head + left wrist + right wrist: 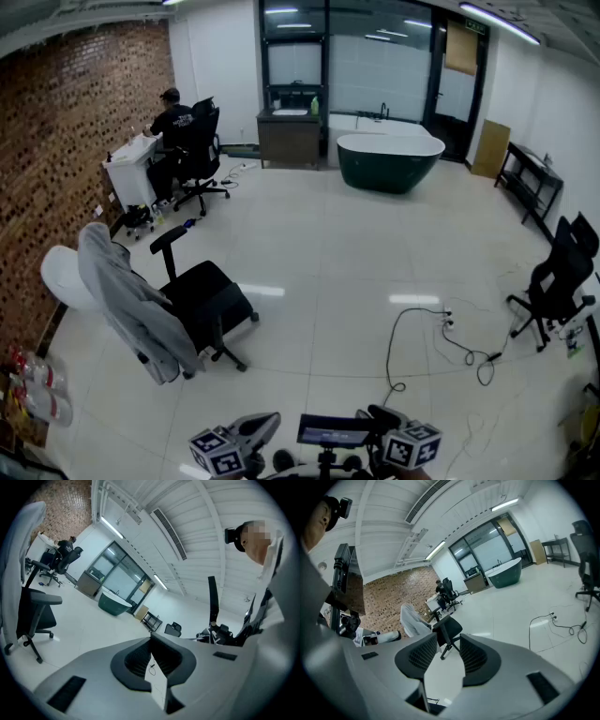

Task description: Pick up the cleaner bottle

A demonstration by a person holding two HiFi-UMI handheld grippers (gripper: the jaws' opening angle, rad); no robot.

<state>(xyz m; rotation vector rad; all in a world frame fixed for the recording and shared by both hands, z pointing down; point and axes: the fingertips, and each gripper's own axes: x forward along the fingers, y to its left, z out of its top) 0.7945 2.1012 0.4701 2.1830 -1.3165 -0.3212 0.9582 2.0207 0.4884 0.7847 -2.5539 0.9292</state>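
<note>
Across a wide white-tiled floor (328,253), well apart from both tongs: a small green bottle (314,105) standing on the dark worktop (289,139) at the far wall, near the green bathtub (389,159). Judged the likeliest cleaner bottle, though too small to tell for sure. A few more bottles (33,380) at the lower left, by the brick wall (75,141), equally unclear.

Shows the left tongs (152,660) closed tight on nothing and the right tongs (448,644) spread wide and empty. Nothing within reach of either.

To do the approach well: walk first, grasp later. Steer around the office chair (211,300) draped with a grey garment (122,295), and step over the black cable (441,337) trailing on the tiles at the right. Keep clear of the person (173,120) seated at the far left. Lead with the open right tongs, bring them level with the bottle's body, and centre it between the pads before closing. Squeeze firmly but without crushing, probably below the neck. Lift straight up off the worktop, keeping the bottle upright and away from the basin (291,112) beside it. Hold the closed left tongs back, ready to steady only if needed.
</note>
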